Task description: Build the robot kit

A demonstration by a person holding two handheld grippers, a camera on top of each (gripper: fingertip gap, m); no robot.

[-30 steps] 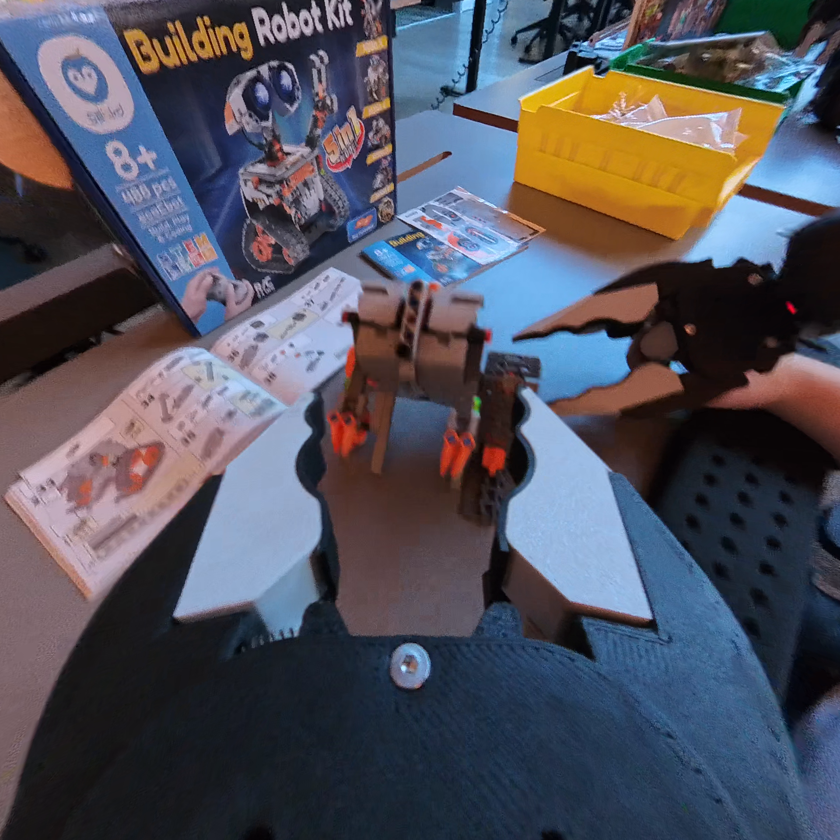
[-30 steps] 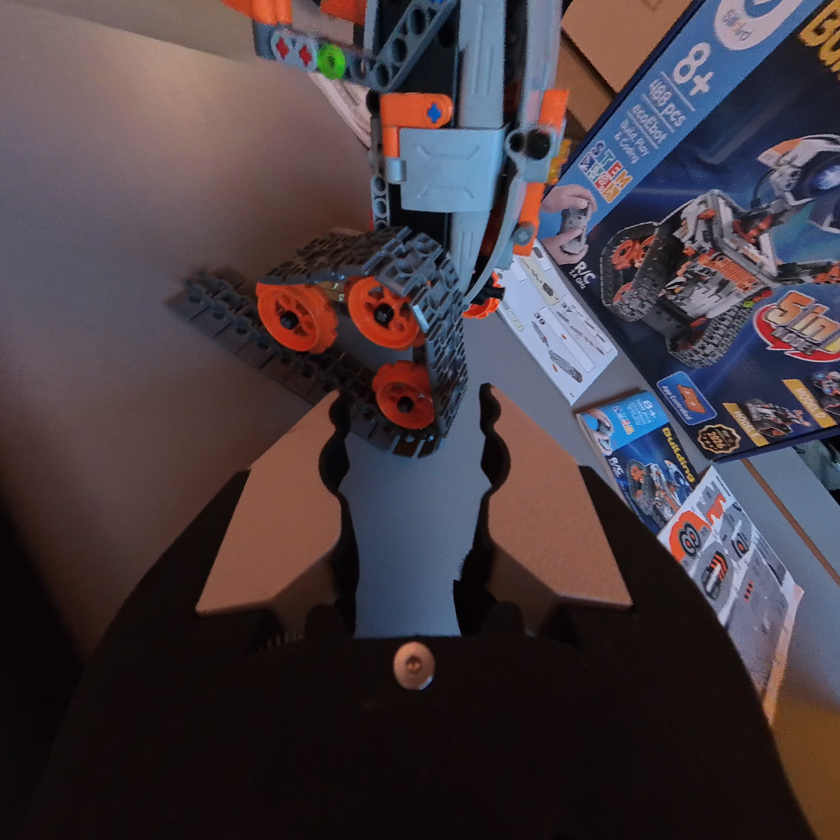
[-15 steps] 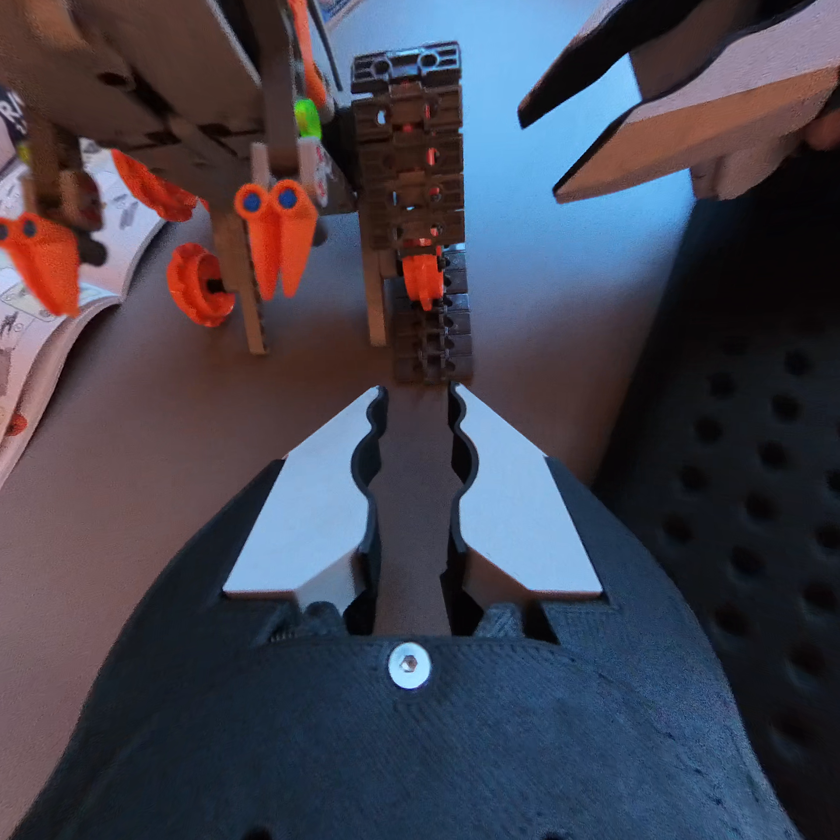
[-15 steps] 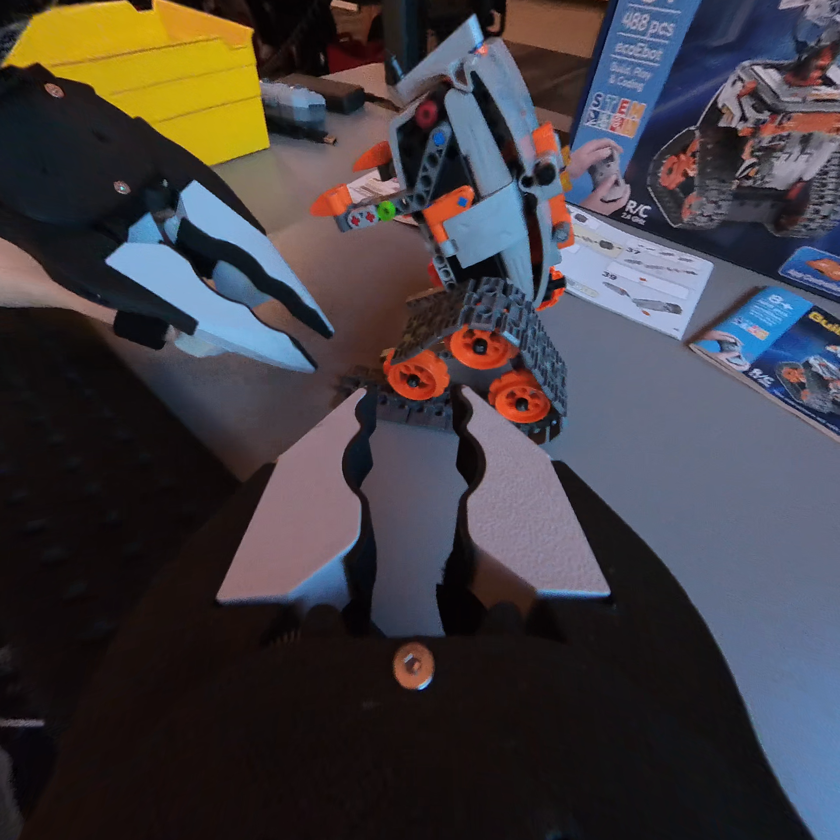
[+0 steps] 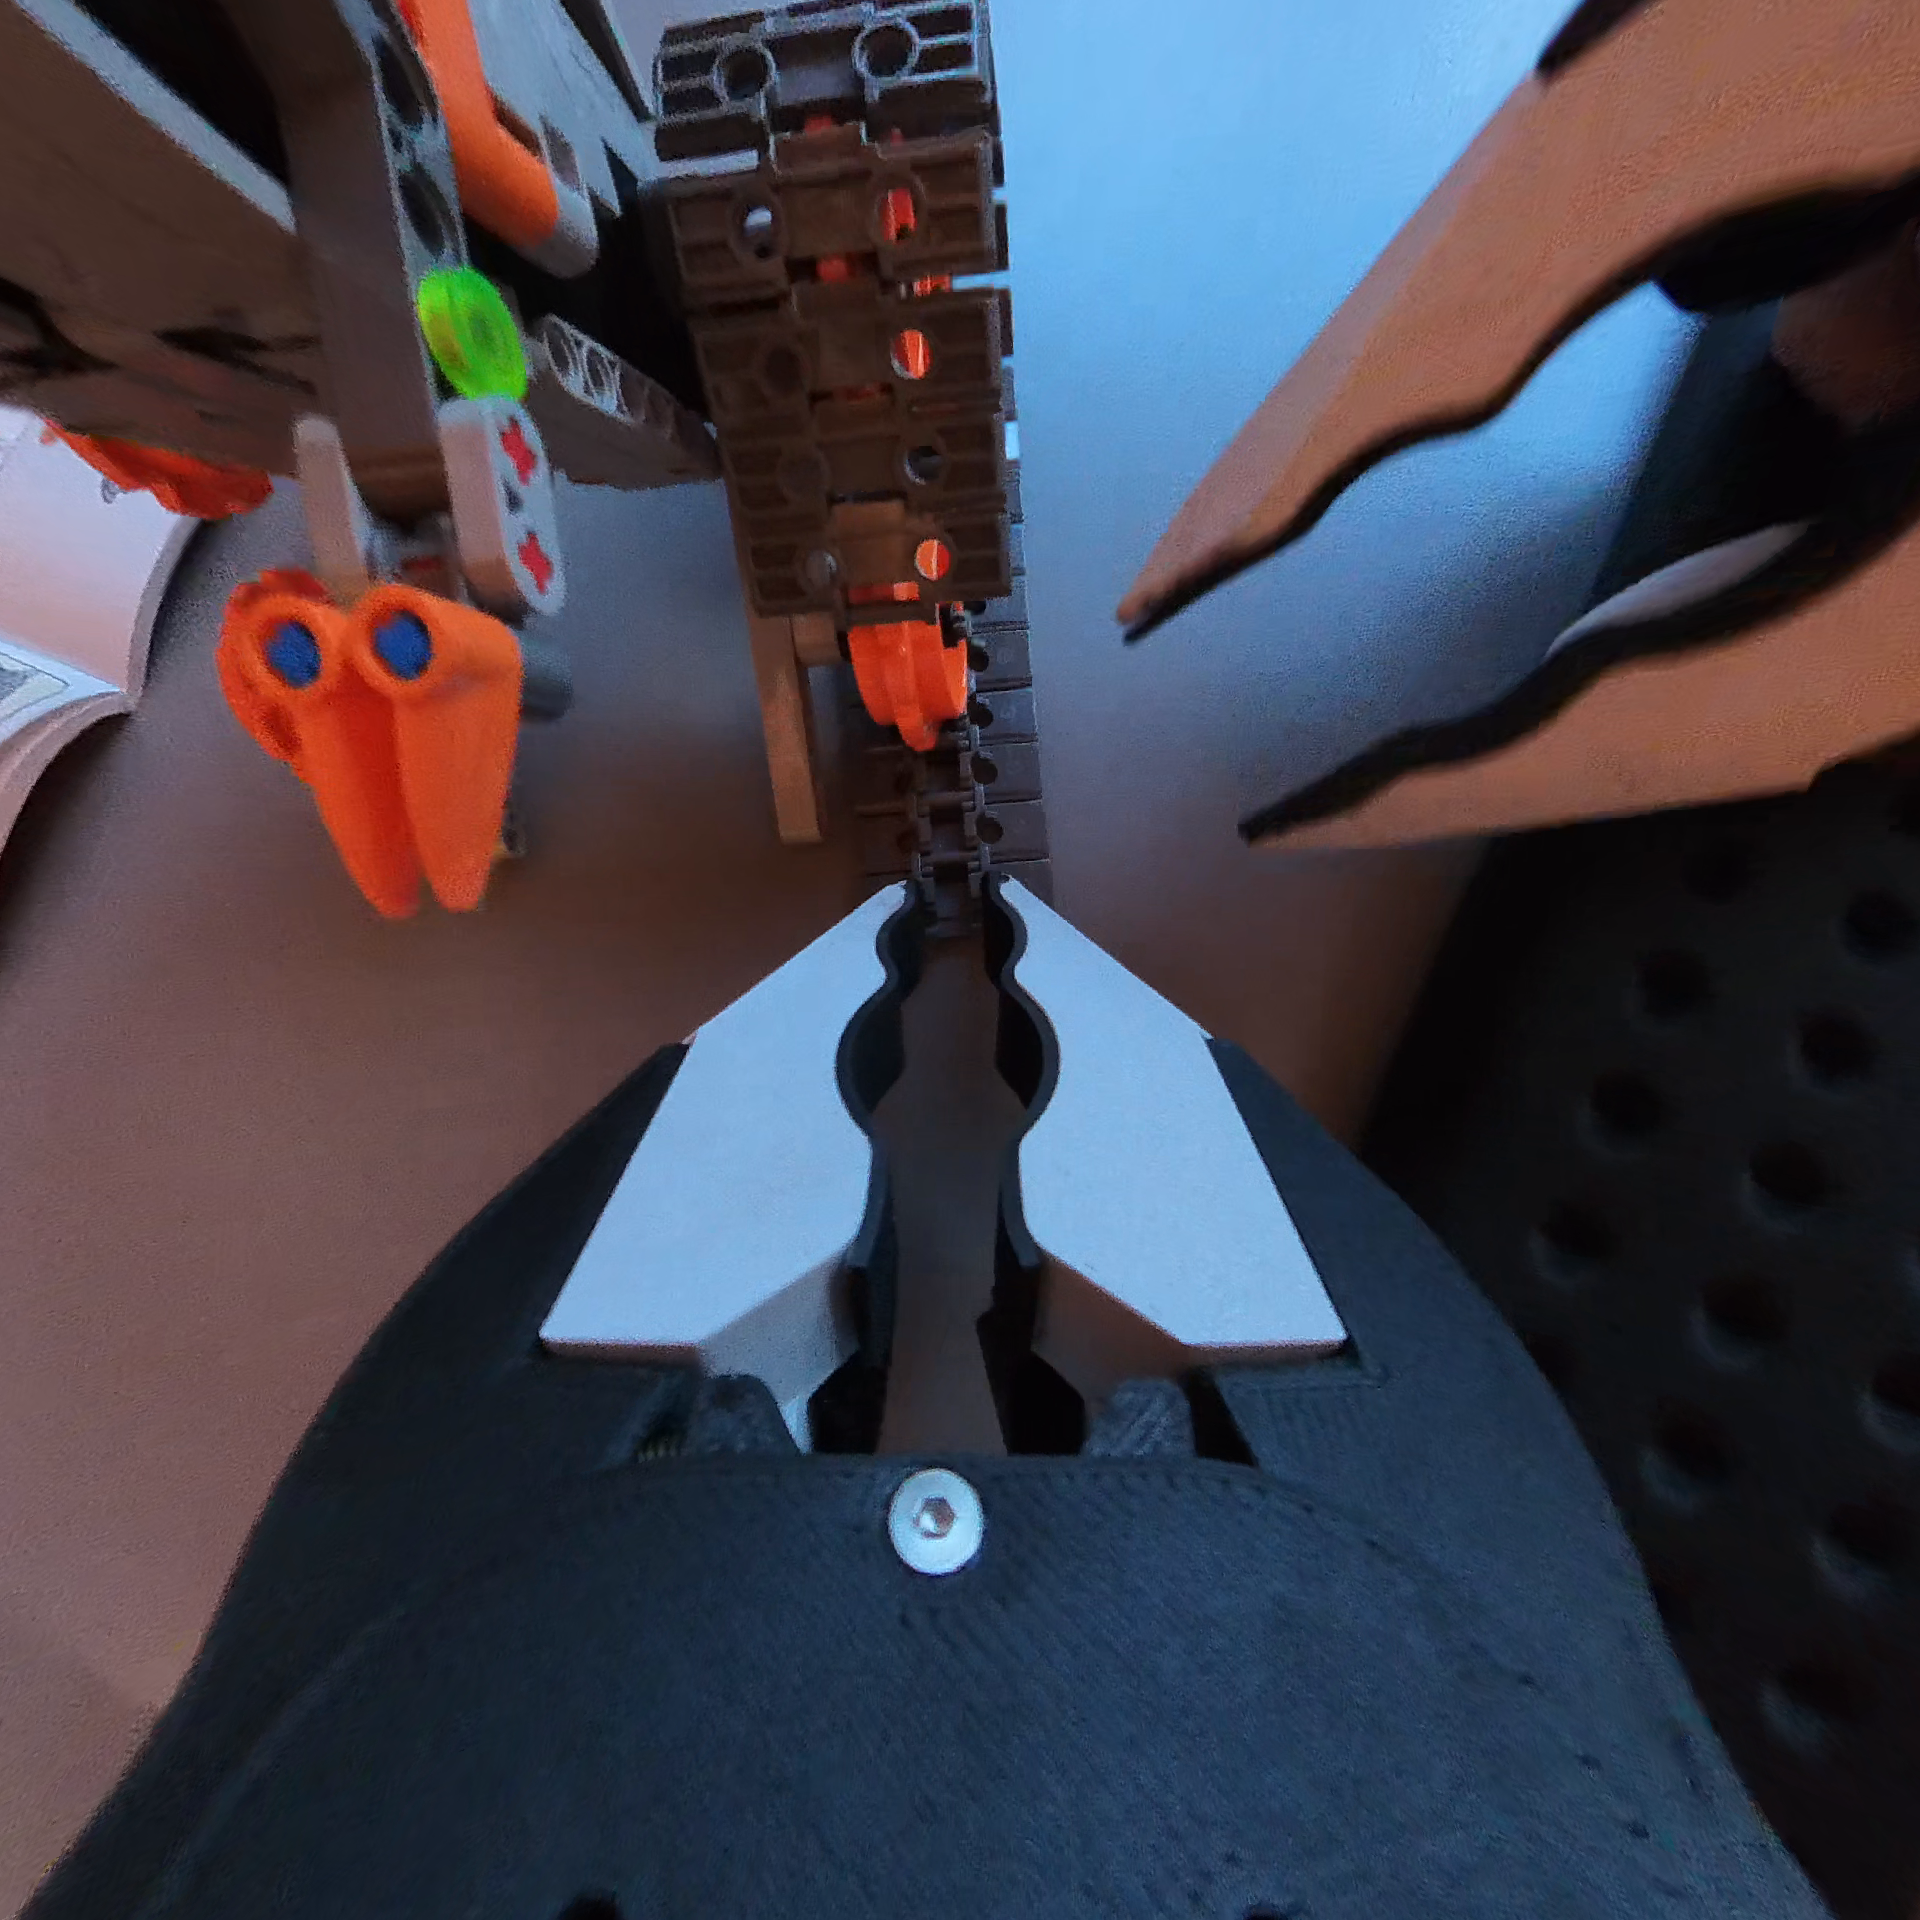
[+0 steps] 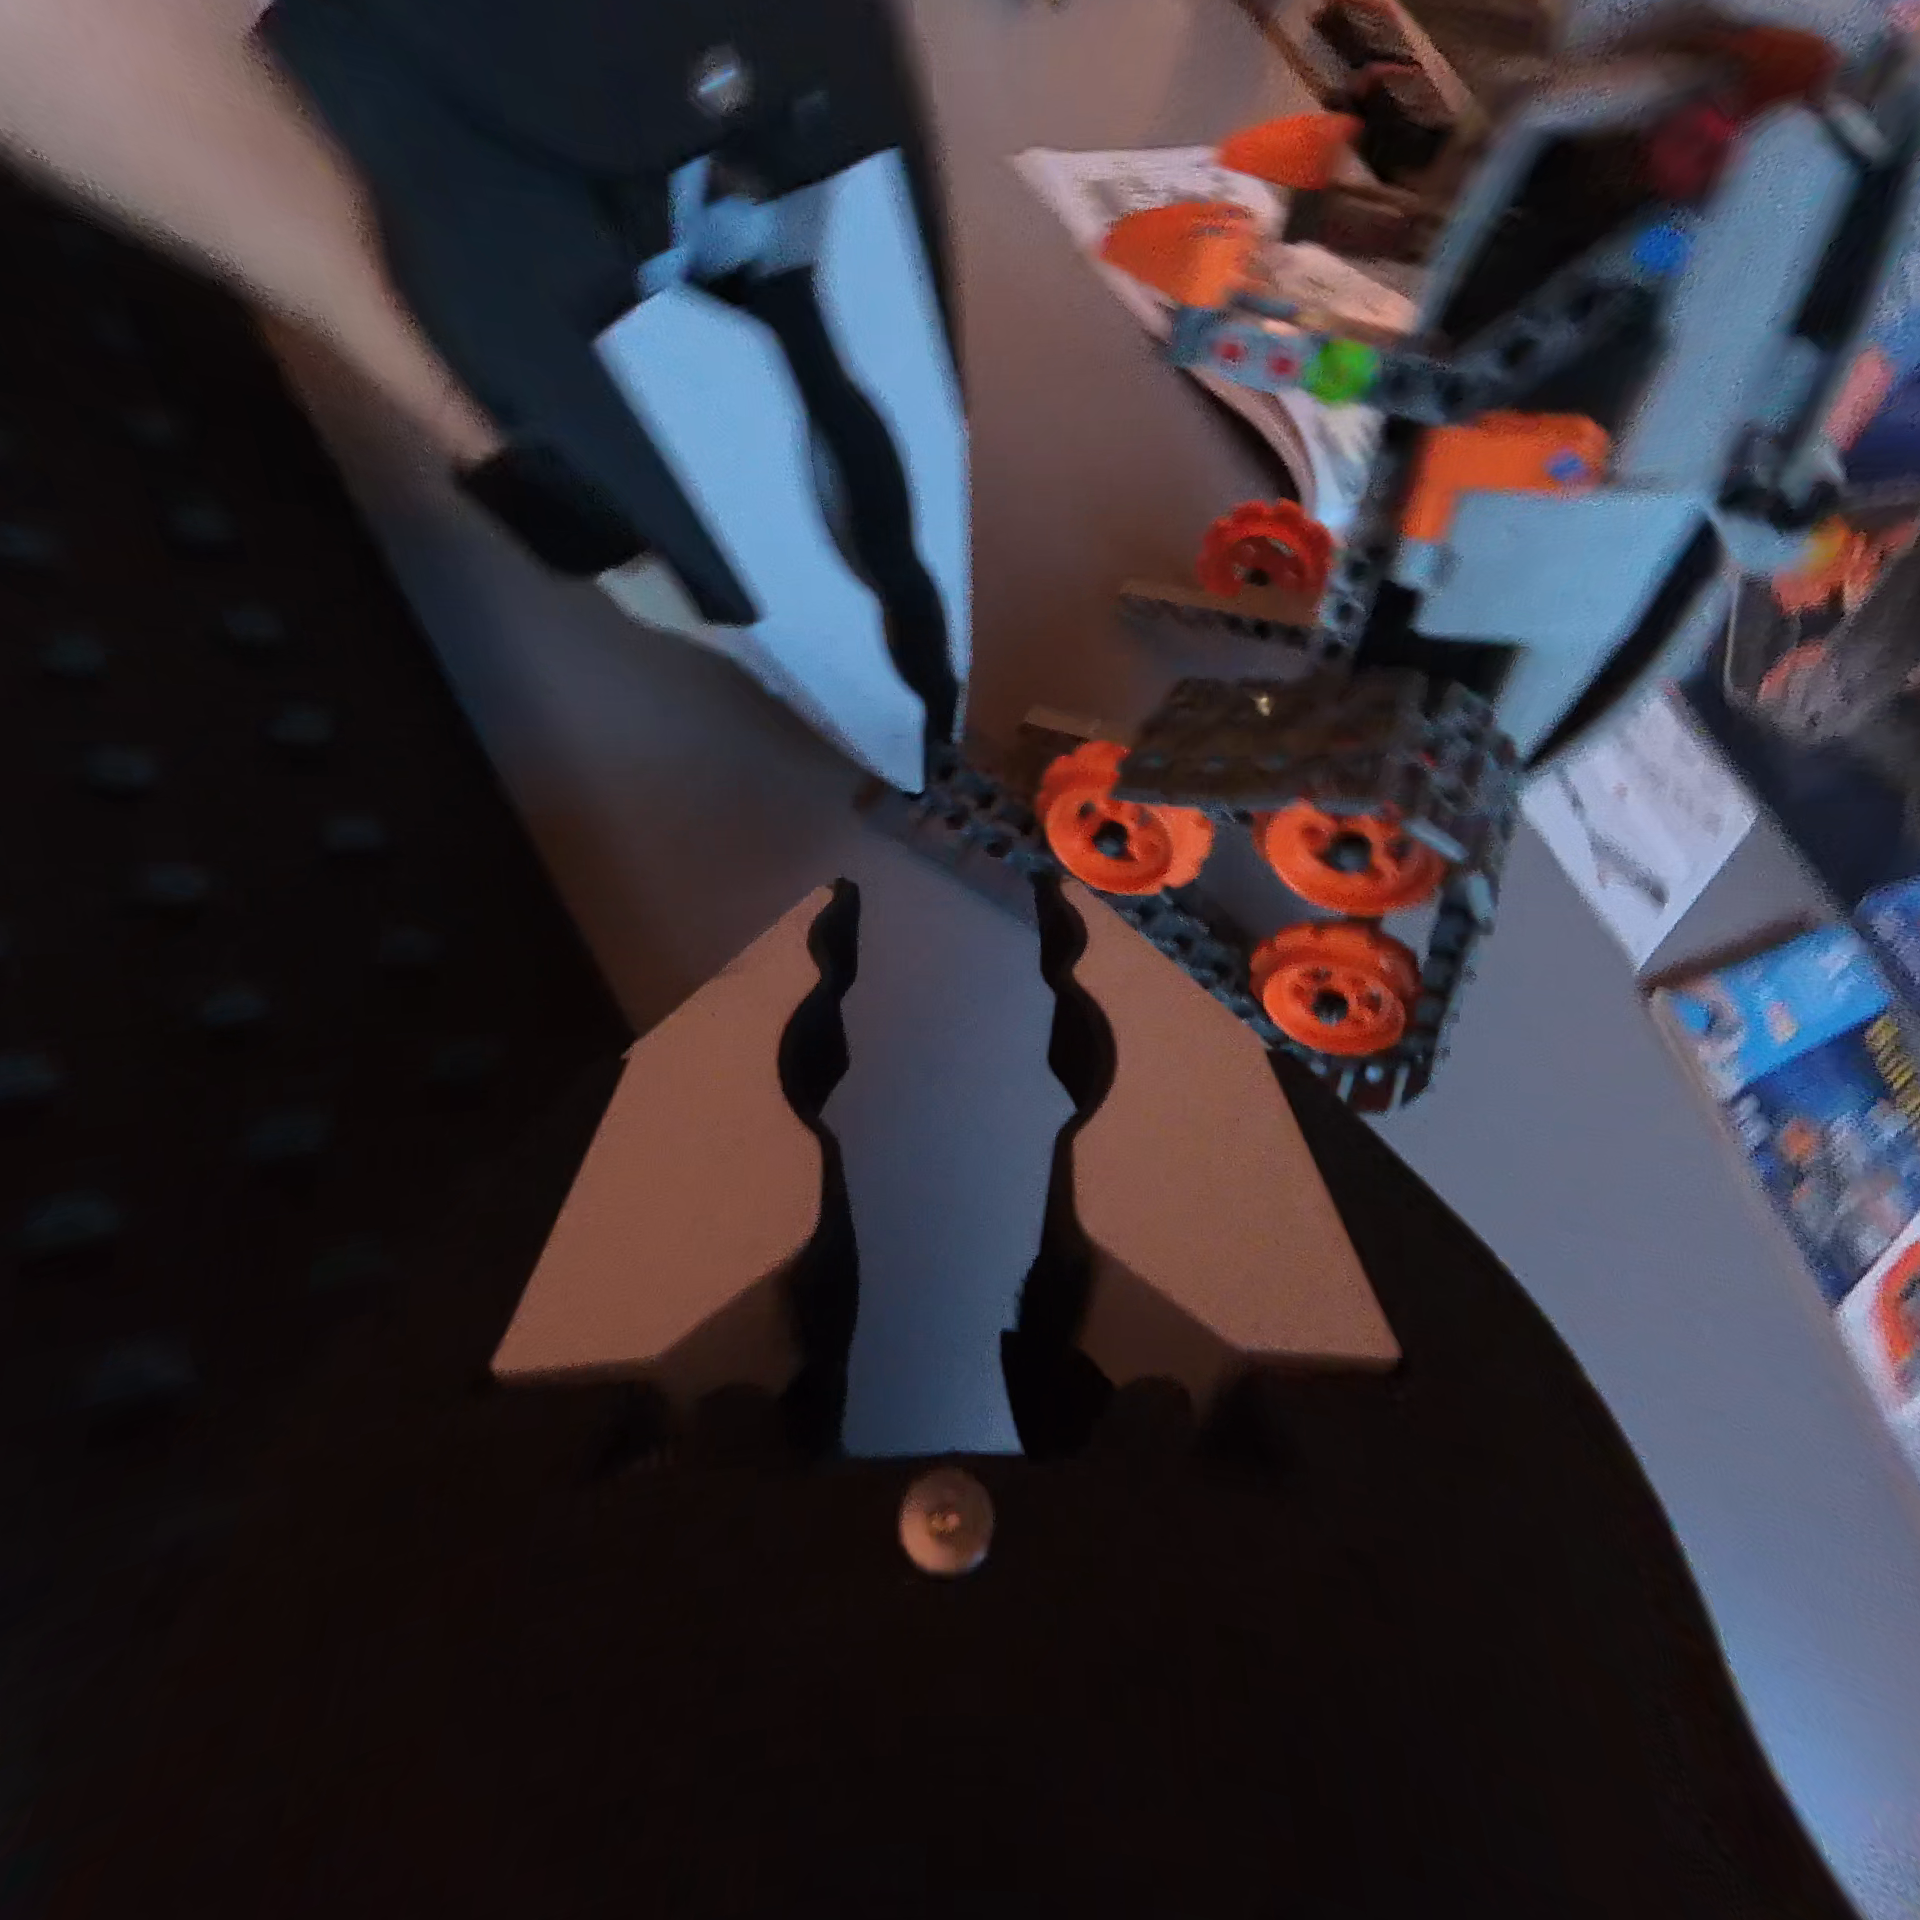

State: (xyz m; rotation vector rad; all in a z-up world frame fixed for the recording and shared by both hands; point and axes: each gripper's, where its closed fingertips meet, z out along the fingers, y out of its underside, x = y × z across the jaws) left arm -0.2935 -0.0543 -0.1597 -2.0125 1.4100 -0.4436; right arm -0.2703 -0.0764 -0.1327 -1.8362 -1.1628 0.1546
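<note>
A grey, black and orange brick-built robot model (image 5: 831, 364) stands on the table, with a dark tread chain around orange wheels (image 6: 1122, 831). A loose end of the tread chain (image 5: 961, 790) trails off the model toward me. My left gripper (image 5: 951, 899) is shut on that loose end, pinching it at the fingertips. It also shows in the right wrist view (image 6: 935, 748), tips down on the chain (image 6: 987, 821). My right gripper (image 6: 948, 904) is open and empty. Its fingertips are just in front of the chain, beside the lower wheels. In the left wrist view it hovers at the upper right (image 5: 1195, 717).
An open instruction booklet (image 5: 42, 665) lies left of the model and shows behind it in the right wrist view (image 6: 1299, 281). The kit box (image 6: 1849, 675) and a blue leaflet (image 6: 1787, 1049) are at the right. A black perforated surface (image 5: 1714, 1247) borders the brown table (image 5: 260, 1143). Some 5 centimetres of space lies between my two pairs of fingers.
My left gripper has moved forward and closed its fingers on the loose end of the tread chain. My right gripper has shifted closer to the chain and wheels, still open.
</note>
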